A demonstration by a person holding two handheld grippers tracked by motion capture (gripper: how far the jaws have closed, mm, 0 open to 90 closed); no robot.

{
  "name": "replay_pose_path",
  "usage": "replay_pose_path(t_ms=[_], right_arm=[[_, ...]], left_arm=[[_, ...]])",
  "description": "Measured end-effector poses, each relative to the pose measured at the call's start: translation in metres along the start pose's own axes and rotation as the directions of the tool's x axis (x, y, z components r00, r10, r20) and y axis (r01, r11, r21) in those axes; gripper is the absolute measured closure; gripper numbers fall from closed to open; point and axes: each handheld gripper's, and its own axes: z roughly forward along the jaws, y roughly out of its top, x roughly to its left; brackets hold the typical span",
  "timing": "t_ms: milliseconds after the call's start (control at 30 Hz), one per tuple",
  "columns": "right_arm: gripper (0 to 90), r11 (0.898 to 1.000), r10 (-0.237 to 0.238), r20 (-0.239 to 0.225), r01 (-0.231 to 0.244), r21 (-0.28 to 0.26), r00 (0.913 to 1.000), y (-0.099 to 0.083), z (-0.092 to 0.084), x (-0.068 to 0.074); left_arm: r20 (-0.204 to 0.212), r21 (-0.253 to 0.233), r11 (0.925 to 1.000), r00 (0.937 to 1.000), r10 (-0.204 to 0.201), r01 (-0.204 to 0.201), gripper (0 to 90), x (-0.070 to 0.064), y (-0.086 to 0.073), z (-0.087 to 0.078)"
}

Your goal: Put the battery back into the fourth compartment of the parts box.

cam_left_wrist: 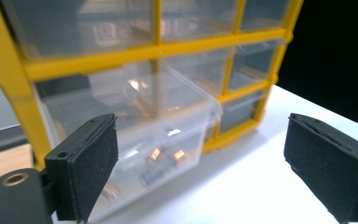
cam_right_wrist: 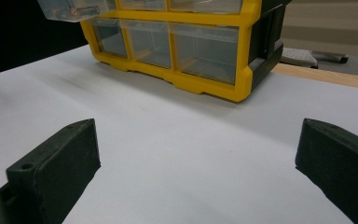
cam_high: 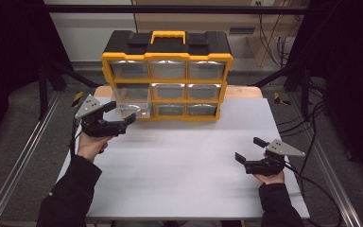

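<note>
A yellow and black drawer cabinet (cam_high: 166,78) with clear drawers stands at the back of the white table (cam_high: 184,175). Its middle-left drawer (cam_high: 131,105) is pulled part way out. In the left gripper view this drawer (cam_left_wrist: 168,135) holds small dark and copper-coloured parts. My left gripper (cam_high: 121,112) is open just in front of the drawer, with the drawer's front between and beyond its jaws (cam_left_wrist: 209,163), touching neither. My right gripper (cam_high: 248,149) is open and empty above the table's front right, pointing toward the cabinet (cam_right_wrist: 191,46).
Bare white table surface lies between the two grippers and in front of the cabinet. A wooden table edge (cam_right_wrist: 326,74) shows behind the white sheet. Metal rails (cam_high: 23,156) run along both sides of the table, and cables (cam_high: 312,137) trail at the right.
</note>
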Motion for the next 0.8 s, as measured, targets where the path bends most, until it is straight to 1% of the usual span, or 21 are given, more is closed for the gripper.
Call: replay_pose_path(t_ms=[100,200,267,433,467,533,667,767,800], right_arm=[[0.2,1.0,-0.003,-0.001,0.003,-0.003,1.0,0.0,0.0,0.0],[0.2,1.0,-0.003,-0.001,0.003,-0.003,1.0,0.0,0.0,0.0],[0.2,1.0,-0.007,0.001,0.007,-0.002,1.0,0.0,0.0,0.0],[0.2,1.0,-0.001,-0.003,0.001,0.003,1.0,0.0,0.0,0.0],[0.2,1.0,-0.001,-0.002,0.001,0.004,1.0,0.0,0.0,0.0],[0.2,1.0,-0.001,-0.002,0.001,0.005,1.0,0.0,0.0,0.0],[0.2,1.0,0.0,-0.002,0.0,0.005,1.0,0.0,0.0,0.0],[0.2,1.0,-0.003,-0.003,0.003,0.004,1.0,-0.001,0.001,0.0],[0.2,1.0,0.0,-0.003,0.0,0.006,1.0,-0.001,0.001,0.0]], left_arm=[[0.01,0.011,0.9999,0.9999,0.0,-0.001,6.5,-0.002,-0.014,-0.001],[0.025,0.016,0.9998,0.9996,-0.015,0.015,5.6,-0.004,-0.03,-0.002],[0.023,0.022,0.9996,0.9996,-0.016,0.015,5.6,-0.006,-0.041,-0.002],[0.032,0.051,0.9985,0.9993,-0.02,0.018,4.8,-0.005,-0.064,-0.003],[0.032,0.053,0.9983,0.9992,-0.026,0.024,4.7,-0.005,-0.068,-0.004],[0.041,0.059,0.9978,0.9986,-0.033,0.03,4.7,-0.004,-0.075,-0.005],[0.04,0.088,0.9955,0.9985,-0.038,0.034,3.8,-0.002,-0.084,-0.005],[0.045,0.094,0.9949,0.9981,-0.041,0.037,3.6,-0.002,-0.089,-0.005],[0.043,0.099,0.9946,0.9984,-0.037,0.032,3.6,-0.002,-0.091,-0.005]])
